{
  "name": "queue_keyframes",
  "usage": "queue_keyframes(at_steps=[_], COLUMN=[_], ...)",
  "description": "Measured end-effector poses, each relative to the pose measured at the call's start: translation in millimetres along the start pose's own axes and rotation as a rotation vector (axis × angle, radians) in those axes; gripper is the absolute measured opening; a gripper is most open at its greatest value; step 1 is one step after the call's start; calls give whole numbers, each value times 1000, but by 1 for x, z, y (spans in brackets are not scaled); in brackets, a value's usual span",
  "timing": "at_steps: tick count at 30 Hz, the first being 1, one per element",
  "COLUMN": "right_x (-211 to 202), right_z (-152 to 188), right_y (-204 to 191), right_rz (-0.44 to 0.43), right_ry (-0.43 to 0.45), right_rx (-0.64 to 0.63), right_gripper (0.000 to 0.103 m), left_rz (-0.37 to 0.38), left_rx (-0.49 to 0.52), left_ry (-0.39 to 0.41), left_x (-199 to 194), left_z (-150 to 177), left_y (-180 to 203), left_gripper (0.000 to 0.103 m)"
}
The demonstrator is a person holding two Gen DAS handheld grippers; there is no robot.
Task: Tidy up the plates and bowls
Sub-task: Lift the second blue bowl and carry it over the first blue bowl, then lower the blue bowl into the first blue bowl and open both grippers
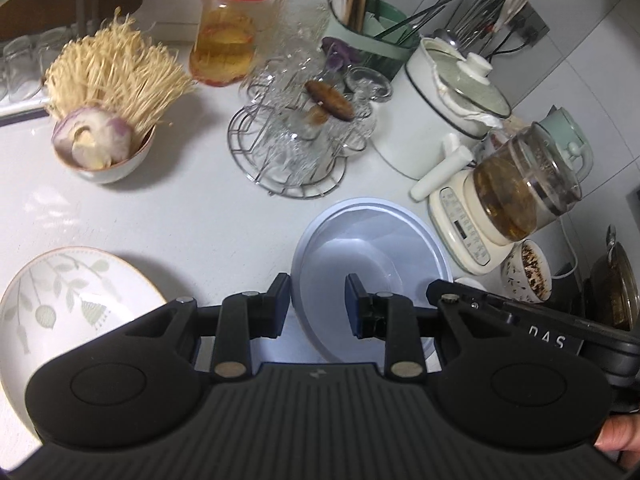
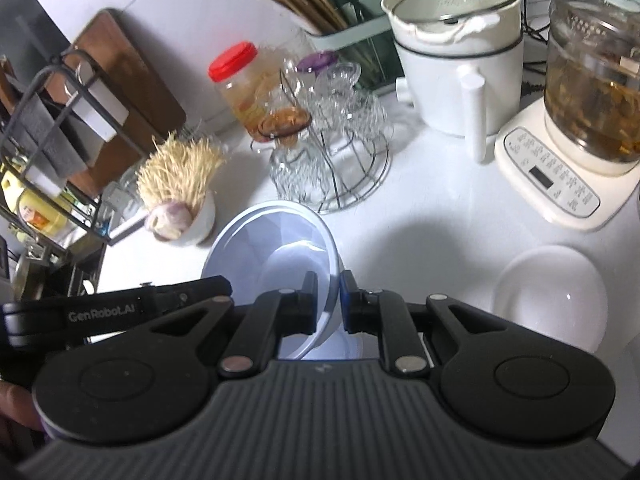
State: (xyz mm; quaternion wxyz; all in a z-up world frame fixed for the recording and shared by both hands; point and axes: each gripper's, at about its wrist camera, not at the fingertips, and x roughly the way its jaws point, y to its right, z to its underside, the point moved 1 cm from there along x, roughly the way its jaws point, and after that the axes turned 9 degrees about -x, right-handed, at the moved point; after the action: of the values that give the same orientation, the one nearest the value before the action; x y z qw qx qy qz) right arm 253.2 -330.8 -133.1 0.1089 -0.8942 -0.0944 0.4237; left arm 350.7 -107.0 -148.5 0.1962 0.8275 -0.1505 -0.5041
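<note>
While both grippers sit low over the white countertop (image 1: 192, 216), the pale blue bowl (image 1: 372, 256) is the thing between them. Right gripper (image 2: 329, 302): fingers drawn narrow and clamped on the bowl's rim — one pad inside the wall, one outside — with the bowl tilted, its opening facing up and to the left in the right wrist view. Left gripper (image 1: 319, 304): jaws stand partly apart; the left finger lies at the outside of the bowl's rim, the right finger over the bowl's interior. Whether either pad actually presses on the wall cannot be told from this angle.

Elsewhere on the counter:
- A floral-patterned plate (image 1: 60, 300) lies flat at the lower left of the left wrist view, partly hidden by the gripper body.
- A white bowl (image 2: 552, 300) sits to the right of the blue bowl in the right wrist view, near the cream appliance base (image 2: 560, 184) that carries a glass kettle (image 2: 592, 76).
- A small bowl with garlic and pale fibrous strands (image 1: 104, 120) stands farther back on the left.
- A wire rack of clear glasses (image 1: 304, 148) stands in the middle, behind the blue bowl.
- A red-lidded jar (image 1: 228, 28), a green utensil holder (image 1: 372, 36) and a white lidded pot (image 1: 440, 120) line the back — all well apart from the grippers.
</note>
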Motion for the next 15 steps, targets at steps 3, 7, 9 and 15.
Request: queue_keyframes(at_steps=[3,7,9,15], right_x=[5,15,20,29], right_z=[8,23,30,41], right_y=[-6,-5,-5,-5], right_rz=[18,28,28,41], right_ry=[-18,-56,-79,-96], right_rx=[-1,30,41,60], right_gripper=[16,16,15,16], left_rz=[-10,-18,-29,-44], left_rx=[3,-5,-6,-13], left_ry=[-9,-38,-49,-71], left_x=[3,12,17,27], left_z=[6,15,20,26], left_y=[-5,-14,-18,-25], left_gripper=[33,33,33,33])
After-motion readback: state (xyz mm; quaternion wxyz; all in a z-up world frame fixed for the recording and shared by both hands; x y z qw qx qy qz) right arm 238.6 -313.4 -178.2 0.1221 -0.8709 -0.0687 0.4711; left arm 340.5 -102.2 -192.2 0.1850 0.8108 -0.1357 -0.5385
